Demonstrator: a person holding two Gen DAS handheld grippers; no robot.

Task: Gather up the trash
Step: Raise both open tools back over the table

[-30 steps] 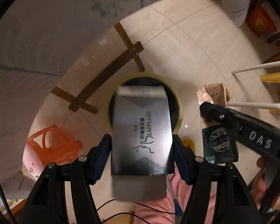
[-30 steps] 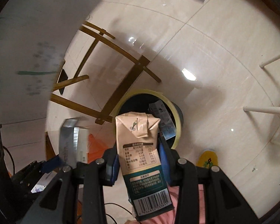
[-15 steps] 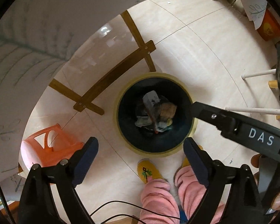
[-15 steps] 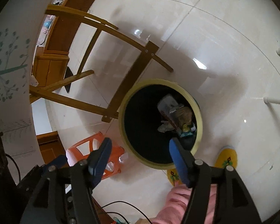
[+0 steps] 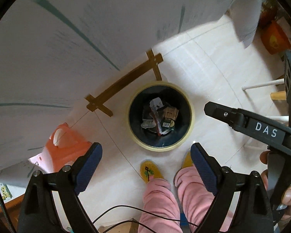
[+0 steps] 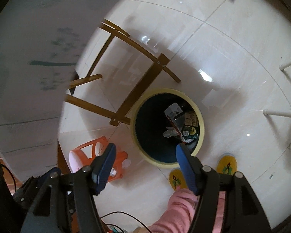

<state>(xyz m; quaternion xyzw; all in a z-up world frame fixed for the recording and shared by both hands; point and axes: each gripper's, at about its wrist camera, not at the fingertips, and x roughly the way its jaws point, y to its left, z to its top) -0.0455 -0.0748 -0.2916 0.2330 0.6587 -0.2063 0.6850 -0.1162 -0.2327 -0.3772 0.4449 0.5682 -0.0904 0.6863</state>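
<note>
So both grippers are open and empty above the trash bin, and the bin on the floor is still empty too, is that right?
Not quite. The left gripper and right gripper are open and empty, but the trash bin is not empty: the left wrist view shows a carton and wrappers inside.

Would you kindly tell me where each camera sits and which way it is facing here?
Left wrist: on the left claw, looking straight down at the trash bin; shows its open fingers, pink trouser legs, yellow slippers, the right claw's finger.
Right wrist: on the right claw, tilted down at the bin; shows open fingers, a pink leg, slippers.
Shared: bin, orange stool, wooden frame.
</note>
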